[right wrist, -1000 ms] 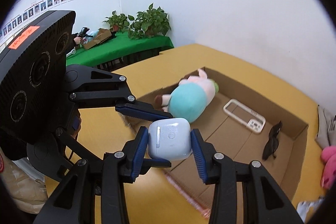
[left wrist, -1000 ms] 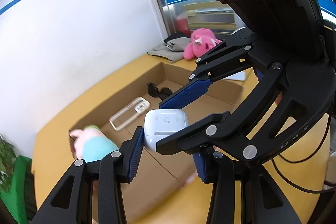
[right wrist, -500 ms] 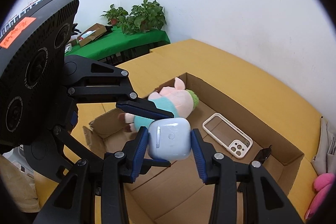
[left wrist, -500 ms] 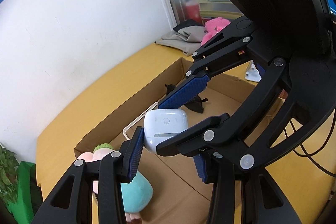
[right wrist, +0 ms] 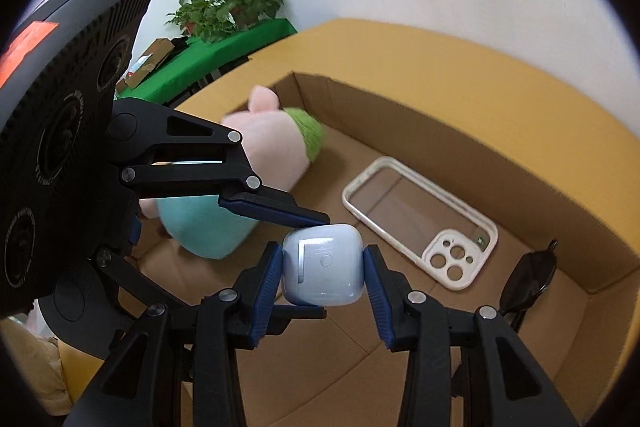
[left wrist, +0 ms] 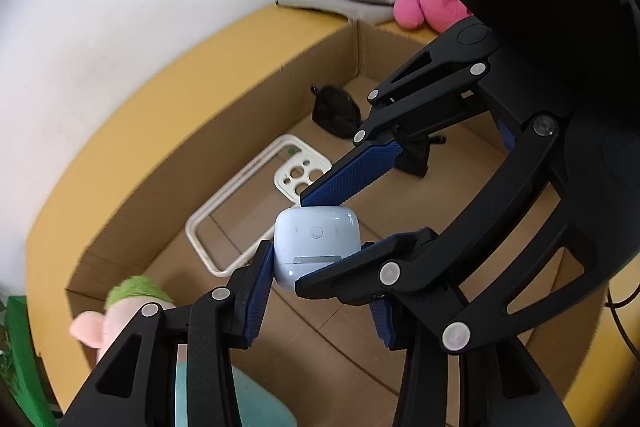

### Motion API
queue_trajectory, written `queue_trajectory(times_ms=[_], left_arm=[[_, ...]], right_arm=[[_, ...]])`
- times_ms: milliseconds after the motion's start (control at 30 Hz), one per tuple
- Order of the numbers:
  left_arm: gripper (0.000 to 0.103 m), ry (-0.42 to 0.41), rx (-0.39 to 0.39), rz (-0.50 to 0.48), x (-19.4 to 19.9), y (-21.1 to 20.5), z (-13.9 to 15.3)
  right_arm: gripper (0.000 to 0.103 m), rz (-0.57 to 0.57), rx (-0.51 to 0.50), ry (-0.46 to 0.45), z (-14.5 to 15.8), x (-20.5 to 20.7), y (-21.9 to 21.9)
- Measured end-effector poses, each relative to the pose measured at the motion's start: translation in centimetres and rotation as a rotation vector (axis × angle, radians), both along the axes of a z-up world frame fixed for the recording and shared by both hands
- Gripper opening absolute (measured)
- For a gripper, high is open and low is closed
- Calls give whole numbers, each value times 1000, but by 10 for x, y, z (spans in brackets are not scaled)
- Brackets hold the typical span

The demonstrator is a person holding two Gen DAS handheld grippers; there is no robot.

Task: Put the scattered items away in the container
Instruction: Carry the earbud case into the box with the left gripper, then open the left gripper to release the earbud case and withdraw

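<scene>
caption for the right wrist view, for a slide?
Both grippers, right and left, clamp a white earbud case above a cardboard box holding a plush toy, phone case and sunglasses.

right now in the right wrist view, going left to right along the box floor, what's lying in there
plush toy → earbuds case, held above the floor by both grippers → phone case → sunglasses, at the right end of the cardboard box
</scene>
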State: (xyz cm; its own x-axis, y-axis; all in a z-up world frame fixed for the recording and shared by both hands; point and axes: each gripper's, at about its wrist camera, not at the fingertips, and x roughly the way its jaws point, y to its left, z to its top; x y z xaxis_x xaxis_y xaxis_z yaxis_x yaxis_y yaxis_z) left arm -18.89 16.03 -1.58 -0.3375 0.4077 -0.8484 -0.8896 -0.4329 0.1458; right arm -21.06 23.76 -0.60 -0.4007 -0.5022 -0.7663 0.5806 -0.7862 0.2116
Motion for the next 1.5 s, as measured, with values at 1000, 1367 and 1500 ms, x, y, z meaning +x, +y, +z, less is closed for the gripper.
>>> queue_trajectory(times_ms=[1000,1367,1500], left_arm=[[89,-11,67,143,46,-31,21],[103,197,344,390,144,-117,57],[103,178,389,488,163,-131,37]], right_arm=[[73,-280,10,60,13,78,29],[80,-490,-25,285,46,212,6],[80,-493,-1,273,34,228,-3]])
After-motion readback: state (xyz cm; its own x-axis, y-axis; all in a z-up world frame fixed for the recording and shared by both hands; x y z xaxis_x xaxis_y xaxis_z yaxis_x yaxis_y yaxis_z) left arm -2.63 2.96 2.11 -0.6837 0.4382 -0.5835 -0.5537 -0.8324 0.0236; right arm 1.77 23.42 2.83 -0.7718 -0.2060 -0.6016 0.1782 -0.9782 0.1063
